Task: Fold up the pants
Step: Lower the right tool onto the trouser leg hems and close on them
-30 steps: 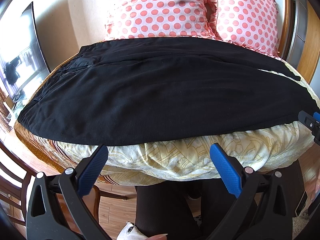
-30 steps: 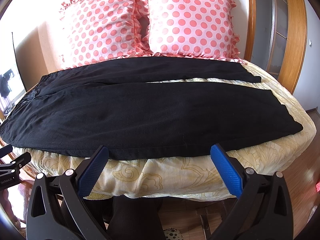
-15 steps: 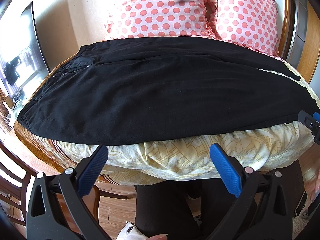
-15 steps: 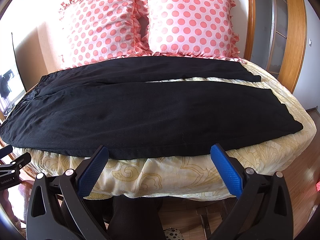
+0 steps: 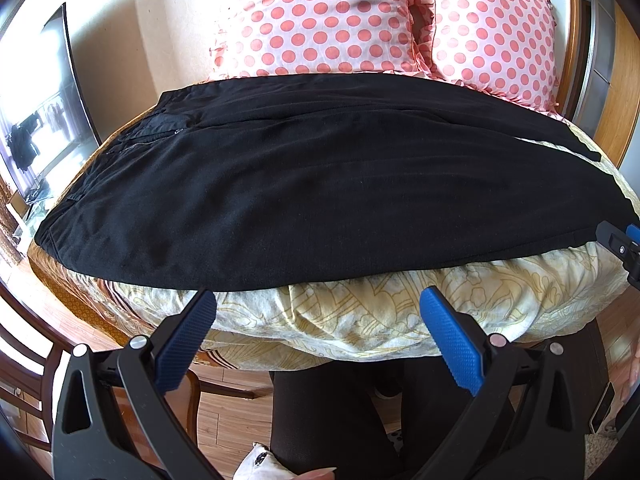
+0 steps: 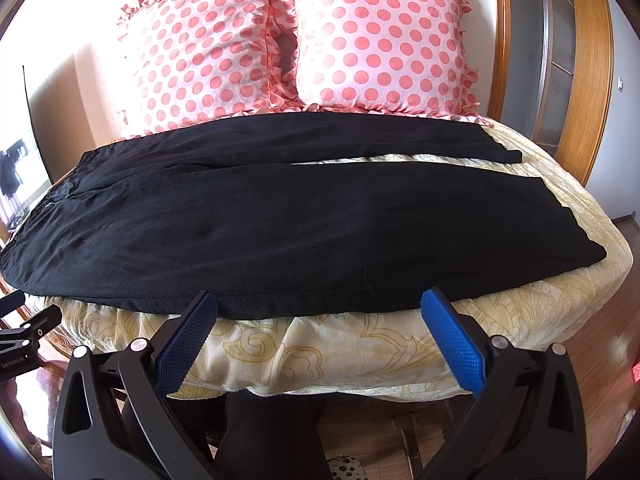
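A pair of black pants (image 5: 320, 184) lies spread flat across a bed (image 5: 360, 316) covered with a cream quilt printed in pale gold scrolls, waistband toward the left and the two legs running to the right, the near leg close to the bed's front edge. Two pink pillows with coral polka dots (image 6: 288, 40) stand upright side by side behind the far leg. The left gripper (image 5: 318, 308) hovers just short of the bed's front edge with its blue-padded jaws spread wide and nothing between them; the right gripper (image 6: 318, 308) is held the same way, wide apart and empty, its left pad tip overlapping the hem of the near leg in the picture, though whether it touches the cloth cannot be told. The left wrist view shows the zipper and waistband area (image 5: 160, 136) clearly, a dark screen (image 5: 44, 112) leaning by the wall on the left, part of a wooden chair (image 5: 36, 364) at lower left, and the tip of the other gripper at the right edge. The right wrist view instead shows both leg ends (image 6: 560, 236) — with a strip of quilt between the legs — and a wooden door frame (image 6: 588, 64) at right. Wooden floor (image 6: 600, 368) and the person's dark-clad legs (image 5: 360, 420) appear below the bed
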